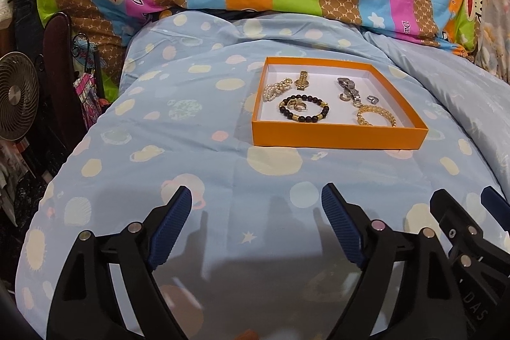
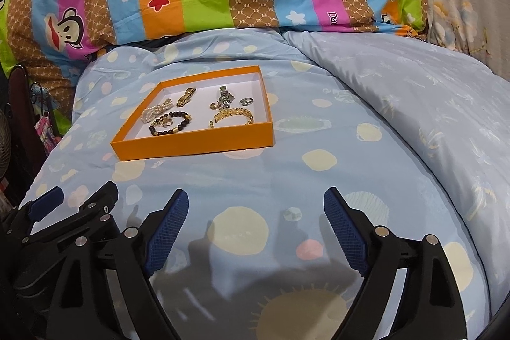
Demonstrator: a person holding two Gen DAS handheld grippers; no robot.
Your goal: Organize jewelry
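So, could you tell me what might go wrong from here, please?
The box sits on a soft duvet, so pressing into it may tip it. The earrings lie inside the dark bracelet, so a grasp may catch both. The small ring may slip from the open right gripper.

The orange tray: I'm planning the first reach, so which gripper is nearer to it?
Left, slightly. The orange tray lies ahead and a little right of the open left gripper. From the open right gripper it sits farther off, ahead-left.
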